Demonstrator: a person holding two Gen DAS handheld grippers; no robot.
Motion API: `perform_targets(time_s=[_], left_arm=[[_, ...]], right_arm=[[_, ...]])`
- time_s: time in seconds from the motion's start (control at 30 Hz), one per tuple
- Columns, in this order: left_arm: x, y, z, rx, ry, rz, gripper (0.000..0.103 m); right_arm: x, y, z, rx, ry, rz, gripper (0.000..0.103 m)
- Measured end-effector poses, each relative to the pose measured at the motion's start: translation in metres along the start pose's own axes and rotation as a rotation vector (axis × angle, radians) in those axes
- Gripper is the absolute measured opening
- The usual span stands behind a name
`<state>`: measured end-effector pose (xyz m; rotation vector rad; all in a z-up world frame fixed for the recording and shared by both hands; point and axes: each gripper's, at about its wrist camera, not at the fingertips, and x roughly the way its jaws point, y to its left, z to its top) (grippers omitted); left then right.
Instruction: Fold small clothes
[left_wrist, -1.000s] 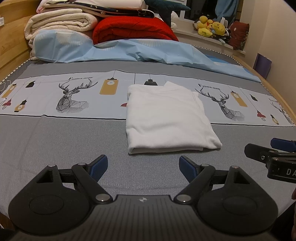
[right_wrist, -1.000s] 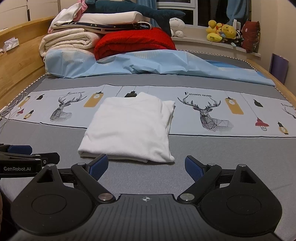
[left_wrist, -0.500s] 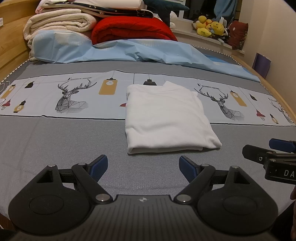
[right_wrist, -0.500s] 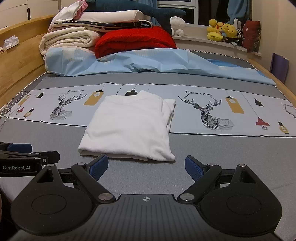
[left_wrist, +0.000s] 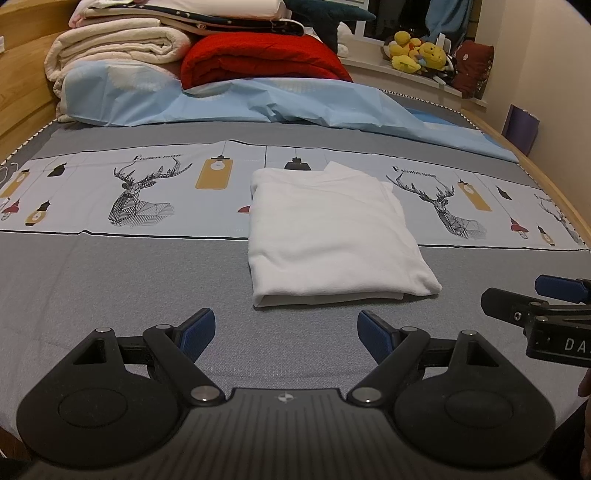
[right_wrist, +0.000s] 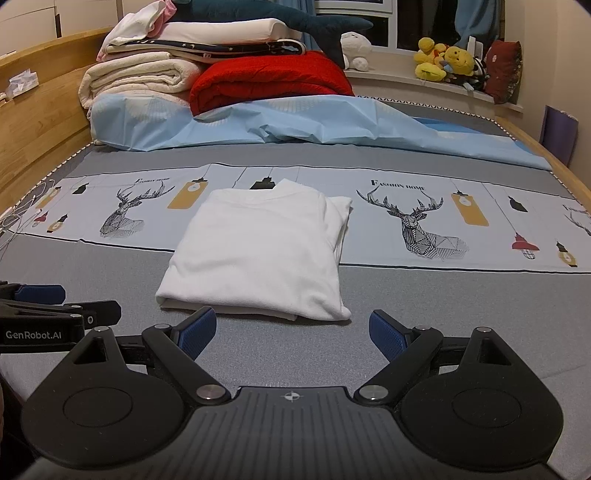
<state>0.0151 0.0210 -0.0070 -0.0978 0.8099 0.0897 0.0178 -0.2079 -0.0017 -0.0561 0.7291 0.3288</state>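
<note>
White folded cotton garment (left_wrist: 332, 236) lies flat mid-bed on grey printed bedsheet (left_wrist: 110, 280). My left gripper (left_wrist: 286, 328) and right gripper (right_wrist: 291, 330) hover near its front edge, jaws spread, empty. Risk: pinching one layer only undoes the fold.

The white garment (left_wrist: 332, 229) is lying folded into a neat, flat rectangle in the middle of the bed; its near folded edge is resting on the plain grey band of the sheet, while its far half is reaching onto the pale printed strip — between the two deer drawings; layers are showing along the near edge; from the right wrist view, a looser fold of cloth is peeking out along its right side (right_wrist: 341, 221).
</note>
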Motion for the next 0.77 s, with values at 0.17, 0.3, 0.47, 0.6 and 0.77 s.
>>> perform_targets(time_s=[0.17,0.3,0.47,0.6,0.77], left_arm=[[0.0,0.001,-0.0008,0.006,-0.001,-0.004,0.088],[-0.0002,0.001,-0.0009,0.007,-0.002,-0.005,0.088],[-0.0008,0.0016,-0.0009,0.011,-0.004,-0.009,0.088],[-0.0015,0.0015,-0.0006,0.015,-0.009,-0.013,0.088],[-0.0023,0.0024,-0.0008,0.027,-0.014,-0.022,0.088]], right_arm=[[0.0001,0.0005,-0.0006,0.0,0.0,0.0,0.09],[-0.0001,0.0004,0.0003,0.0,0.0,0.0,0.091],[0.0001,0.0009,-0.0003,0.0,0.0,0.0,0.091],[-0.0001,0.001,0.0003,0.0,0.0,0.0,0.091],[0.0,0.0017,0.0006,0.001,0.0,-0.002,0.091]])
